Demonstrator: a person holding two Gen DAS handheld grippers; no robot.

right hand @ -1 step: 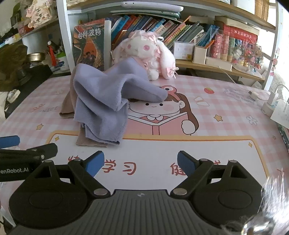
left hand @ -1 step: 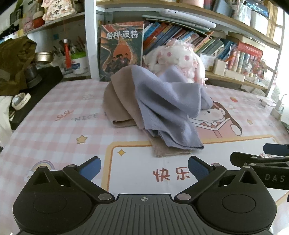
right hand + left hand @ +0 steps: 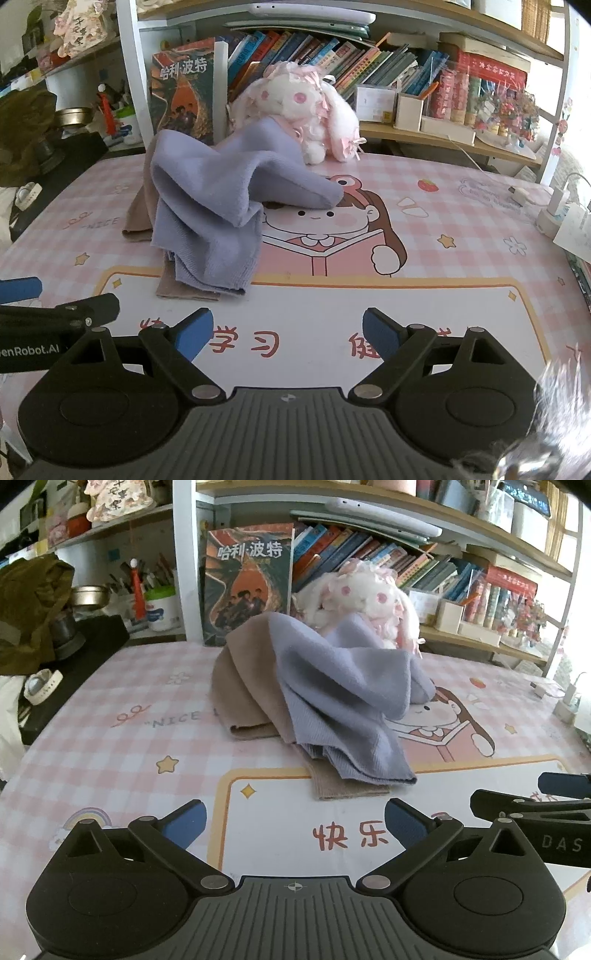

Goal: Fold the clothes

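A crumpled lavender cloth [image 3: 343,701] lies heaped on a tan cloth [image 3: 243,686] in the middle of the pink checked table mat [image 3: 110,746], leaning against a white plush rabbit [image 3: 365,598]. My left gripper [image 3: 293,821] hovers open just in front of the pile's near edge, nothing between its blue pads. In the right wrist view the same lavender cloth [image 3: 218,206] and tan cloth [image 3: 140,218] sit ahead to the left. My right gripper [image 3: 288,332] is open and empty over the mat's white panel. Each gripper's fingers [image 3: 74,310] show at the edge of the other's view.
Behind the pile stand the plush rabbit [image 3: 299,107], an upright book [image 3: 247,587] and shelves of books [image 3: 332,59]. An olive bag [image 3: 29,605] and a watch [image 3: 38,686] lie at the far left. A charger and cable [image 3: 554,210] sit at the right edge.
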